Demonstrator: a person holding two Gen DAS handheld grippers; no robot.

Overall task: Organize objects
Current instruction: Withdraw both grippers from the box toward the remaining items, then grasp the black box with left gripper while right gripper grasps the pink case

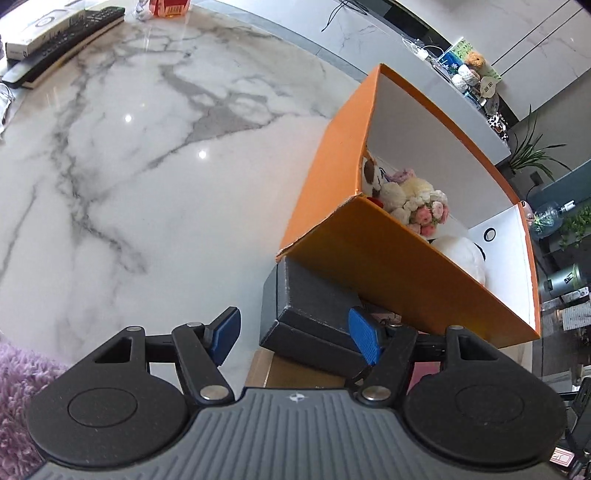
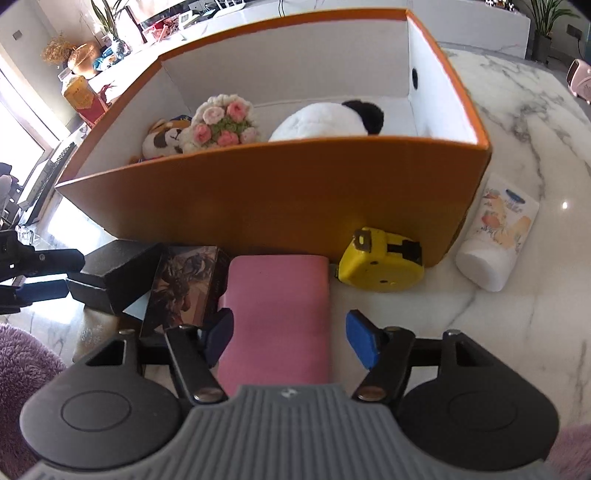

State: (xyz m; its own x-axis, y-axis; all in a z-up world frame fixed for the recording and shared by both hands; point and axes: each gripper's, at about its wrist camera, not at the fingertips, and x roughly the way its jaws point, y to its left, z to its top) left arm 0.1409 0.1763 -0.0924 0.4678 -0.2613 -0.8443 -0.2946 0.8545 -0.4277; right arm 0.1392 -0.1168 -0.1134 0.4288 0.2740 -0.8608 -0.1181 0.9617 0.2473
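On the marble table stands an open orange box (image 2: 280,192) holding a panda plush (image 2: 325,122), a crochet bouquet (image 2: 225,125) and a dog plush (image 2: 166,140). In front of it lie a black box (image 2: 114,273), a picture-printed card box (image 2: 181,288), a pink case (image 2: 277,302), a yellow tape measure (image 2: 380,258) and a white tube (image 2: 495,236). My right gripper (image 2: 291,338) is open astride the pink case, its right pad clear of it. My left gripper (image 1: 295,336) is open at the black box (image 1: 306,314), beside the orange box (image 1: 332,177), with no pad pressing.
Remote controls (image 1: 62,37) and a red pack (image 1: 170,7) lie at the far edge of the marble table (image 1: 147,166). Purple fluffy fabric (image 1: 18,387) shows at the near left. A counter with plants and ornaments (image 1: 476,74) stands behind the orange box.
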